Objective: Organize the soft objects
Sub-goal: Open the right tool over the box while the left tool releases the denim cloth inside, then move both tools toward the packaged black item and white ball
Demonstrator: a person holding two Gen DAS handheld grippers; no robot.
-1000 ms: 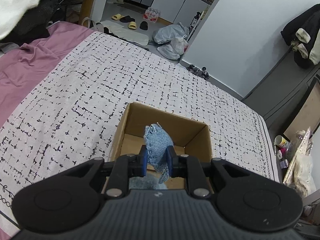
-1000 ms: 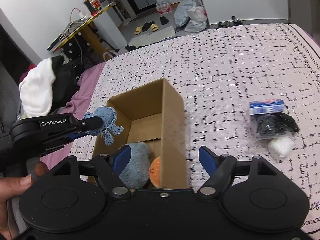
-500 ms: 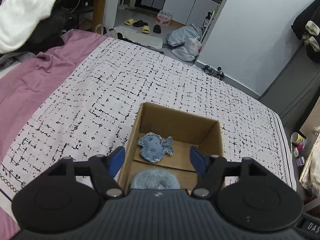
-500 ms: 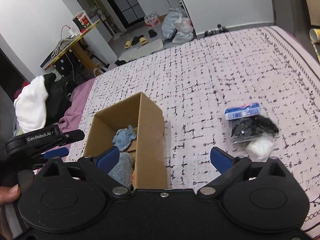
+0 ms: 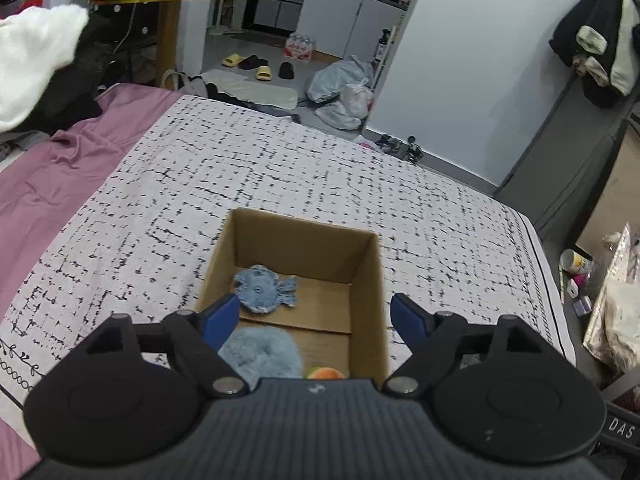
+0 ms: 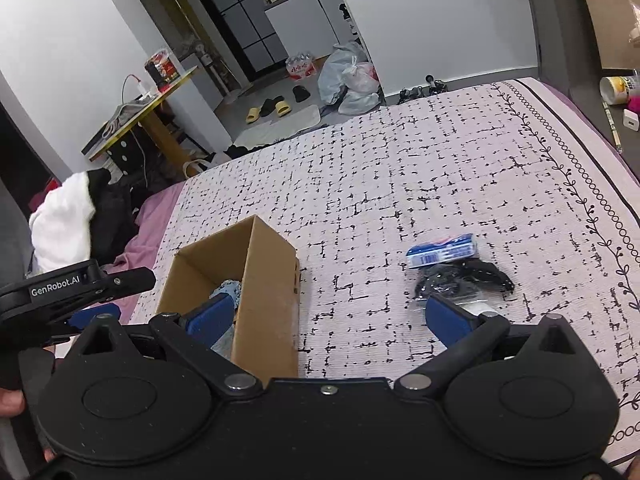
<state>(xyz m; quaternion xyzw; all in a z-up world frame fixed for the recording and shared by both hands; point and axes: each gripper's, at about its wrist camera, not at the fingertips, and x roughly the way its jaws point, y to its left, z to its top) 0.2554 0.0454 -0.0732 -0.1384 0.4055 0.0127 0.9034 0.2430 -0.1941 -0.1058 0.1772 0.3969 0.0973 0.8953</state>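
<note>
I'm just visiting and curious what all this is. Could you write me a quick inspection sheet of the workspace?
Surface: bed with a black-and-white patterned cover; purple sheet alongside.
Job's things: open cardboard box on the cover holds a blue fish toy, a fluffy blue toy and an orange ball.
Clutter: plastic packet of dark items lies right of the box.
Grippers: left gripper opening, nothing between its fingers; right gripper opening, empty.
Cables: a cord on the yellow-edged table.
Surroundings: slippers, bags, hanging clothes.
</note>
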